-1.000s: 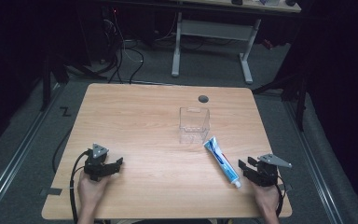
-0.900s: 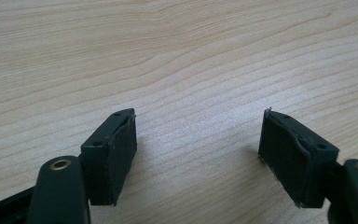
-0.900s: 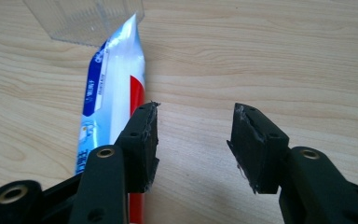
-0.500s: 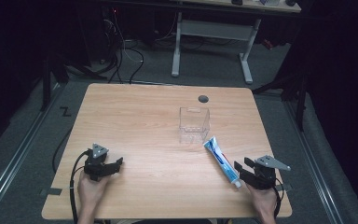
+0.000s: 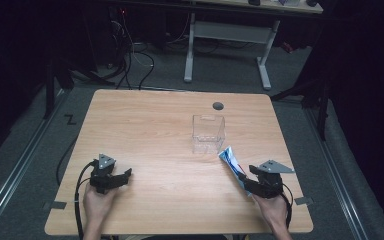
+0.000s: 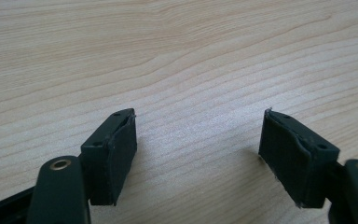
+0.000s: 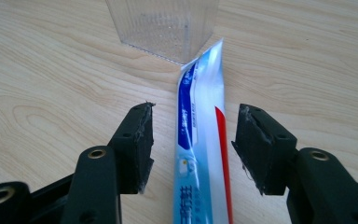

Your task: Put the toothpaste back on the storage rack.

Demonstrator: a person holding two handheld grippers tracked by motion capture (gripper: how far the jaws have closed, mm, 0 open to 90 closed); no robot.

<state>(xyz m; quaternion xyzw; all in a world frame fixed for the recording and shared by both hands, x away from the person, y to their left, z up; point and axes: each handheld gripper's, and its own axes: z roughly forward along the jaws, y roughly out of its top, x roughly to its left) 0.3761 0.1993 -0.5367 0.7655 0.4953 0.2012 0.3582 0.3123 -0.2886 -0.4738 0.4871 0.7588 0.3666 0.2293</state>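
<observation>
Straddling the toothpaste tube (image 7: 203, 140) near the desk's (image 5: 150, 125) right front edge, right gripper (image 7: 193, 140) jaws just opening wide, pads clear of tube, its crimped end by the clear box (image 5: 208, 133); left gripper (image 6: 198, 154) wide, empty, front left.

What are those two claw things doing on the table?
A person holds a claw in each hand. The right claw has just been opening, and a toothpaste tube lies on the table between its jaws, not squeezed. The tube's far end is right by a clear plastic box. The left claw sits open over bare wood.
</observation>
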